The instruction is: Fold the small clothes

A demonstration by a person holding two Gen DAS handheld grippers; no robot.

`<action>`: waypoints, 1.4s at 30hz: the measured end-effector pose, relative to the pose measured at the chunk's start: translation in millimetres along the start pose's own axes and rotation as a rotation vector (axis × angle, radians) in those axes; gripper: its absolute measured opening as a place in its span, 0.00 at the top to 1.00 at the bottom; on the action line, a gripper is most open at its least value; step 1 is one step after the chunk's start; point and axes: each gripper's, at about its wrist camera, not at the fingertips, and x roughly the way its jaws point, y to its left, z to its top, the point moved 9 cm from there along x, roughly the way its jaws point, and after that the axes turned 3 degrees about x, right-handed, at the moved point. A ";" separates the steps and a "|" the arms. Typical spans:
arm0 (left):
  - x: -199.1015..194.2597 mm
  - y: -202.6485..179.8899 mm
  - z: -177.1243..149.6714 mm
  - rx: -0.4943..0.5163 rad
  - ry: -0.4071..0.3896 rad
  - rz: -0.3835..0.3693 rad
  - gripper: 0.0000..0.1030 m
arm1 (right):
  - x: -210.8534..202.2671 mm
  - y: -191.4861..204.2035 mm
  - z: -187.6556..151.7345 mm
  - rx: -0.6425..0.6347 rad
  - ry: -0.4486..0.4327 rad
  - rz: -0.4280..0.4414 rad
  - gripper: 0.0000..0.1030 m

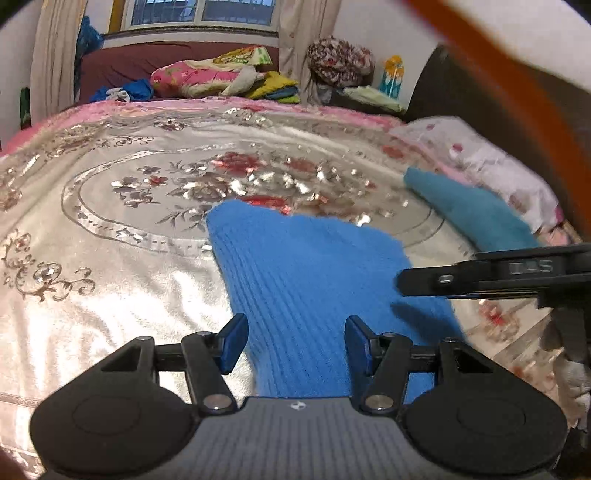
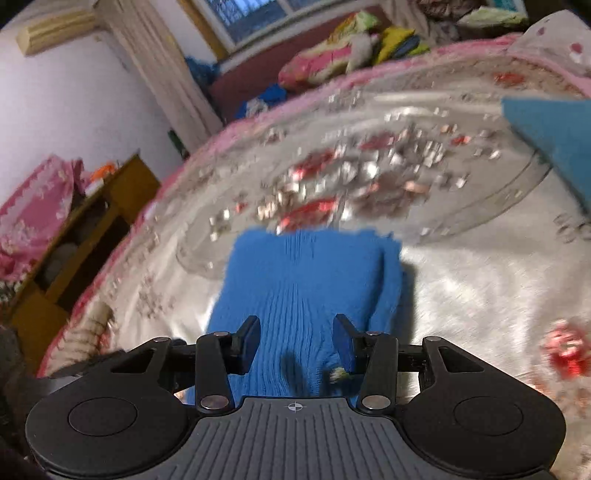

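Left claw sits spread wide, its blue pads either side of the blue knitted garment and gripping nothing. Right claw is spread as well, hovering low above the near end of that same garment, nothing pinched between its pads. From the left wrist view the right claw pokes in side-on just beside the garment's right edge. The garment lies flat on the bed, on a shiny silver bedspread with a flower pattern. Beyond the garment and off to its right, a teal cloth lies apart from it, near a flowered pillow. Far past the garment, bright bundled bedding is heaped below a window.
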 end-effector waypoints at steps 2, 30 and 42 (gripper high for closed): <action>5.3 -0.3 -6.4 0.001 0.024 0.002 0.40 | 15.8 -7.6 -6.0 0.015 0.022 -0.027 0.64; -26.5 -20.0 -32.2 0.004 0.058 0.059 0.38 | -46.2 8.1 -54.9 -0.069 -0.018 -0.140 0.62; -37.5 -22.5 -48.2 0.001 0.081 0.081 0.37 | -61.1 18.3 -78.7 -0.085 -0.021 -0.151 0.57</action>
